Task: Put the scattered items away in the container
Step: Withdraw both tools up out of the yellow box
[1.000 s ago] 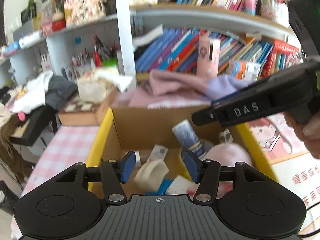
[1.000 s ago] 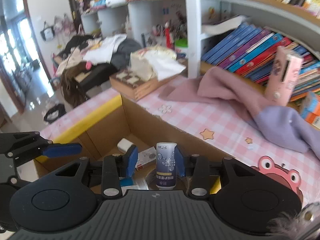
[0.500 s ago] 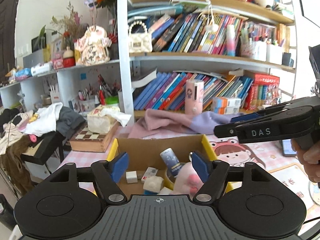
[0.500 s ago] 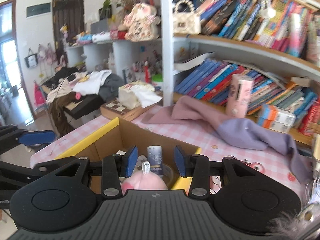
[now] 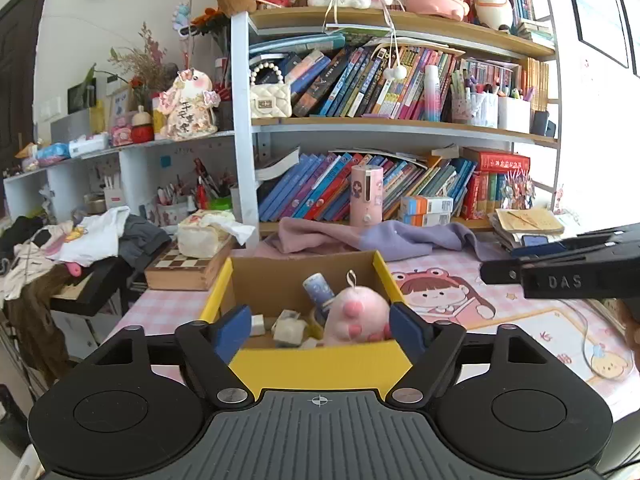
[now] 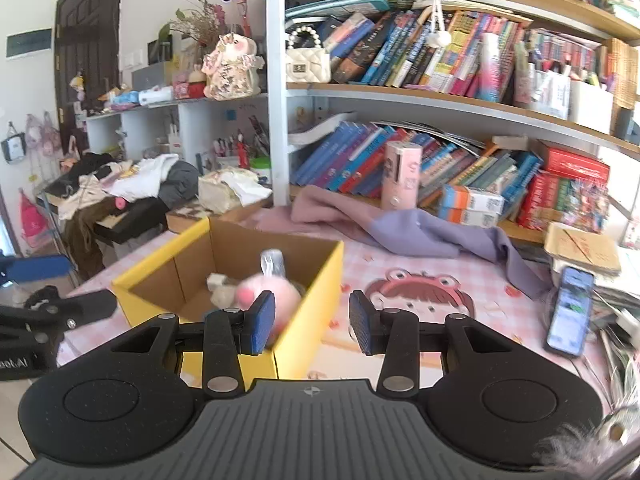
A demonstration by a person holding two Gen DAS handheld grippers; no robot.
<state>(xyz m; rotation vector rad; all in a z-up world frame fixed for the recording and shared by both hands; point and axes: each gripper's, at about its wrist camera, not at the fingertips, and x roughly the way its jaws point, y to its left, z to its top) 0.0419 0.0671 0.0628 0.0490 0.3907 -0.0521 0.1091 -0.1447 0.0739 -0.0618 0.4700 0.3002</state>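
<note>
My left tongs [image 5: 316, 330] had just been opening, empty; my right tongs [image 6: 312, 322] stood apart, empty, before the yellow-rimmed cardboard box [image 5: 320, 364] holding a pink plush toy [image 5: 356, 316].

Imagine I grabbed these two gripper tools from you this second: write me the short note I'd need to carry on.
Left gripper: jaws have just been opening, nothing between them.
Right gripper: jaws apart with a narrow gap, empty.
Both sit back from the yellow cardboard box on the pink table.
Done: pink plush, a blue-patterned tube and several small pale items are inside the box.
Left: a phone and the pink-purple cloth lie outside the box; whether they count as clutter I can't tell.
</note>
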